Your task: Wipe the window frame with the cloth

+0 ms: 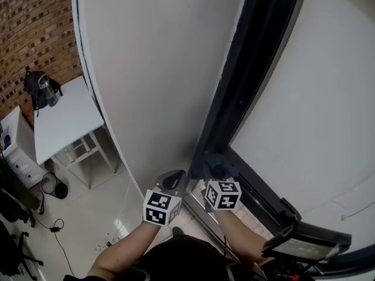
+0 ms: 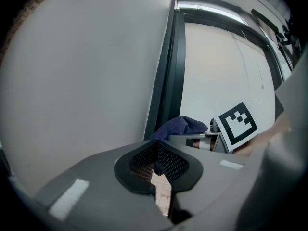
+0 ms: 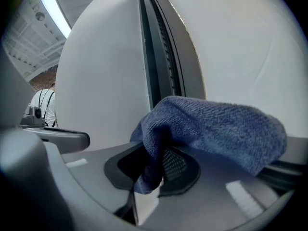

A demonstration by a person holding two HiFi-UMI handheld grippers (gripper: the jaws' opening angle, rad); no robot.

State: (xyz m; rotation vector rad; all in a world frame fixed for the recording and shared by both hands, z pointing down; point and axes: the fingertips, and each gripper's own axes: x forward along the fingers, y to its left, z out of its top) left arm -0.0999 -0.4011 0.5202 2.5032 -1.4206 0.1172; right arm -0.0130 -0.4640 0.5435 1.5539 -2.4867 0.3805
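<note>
The dark window frame (image 1: 246, 81) runs from the top right down to the bottom middle, between a white wall (image 1: 158, 69) and a pale pane (image 1: 316, 116). My right gripper (image 1: 214, 171) is shut on a blue cloth (image 1: 212, 166), bunched up at the lower part of the frame. In the right gripper view the cloth (image 3: 211, 126) is pinched between the jaws and drapes over them, with the frame (image 3: 161, 57) straight ahead. My left gripper (image 1: 174, 181) hovers just left of it by the wall, shut and holding nothing (image 2: 155, 163). From there the cloth (image 2: 180, 126) shows ahead.
A white table (image 1: 64, 122) with a black backpack (image 1: 38, 89) stands at the left below a brick wall (image 1: 35, 34). Cables lie on the floor (image 1: 55, 227). A dark flat fitting (image 1: 304, 242) sticks out at the bottom right by the frame.
</note>
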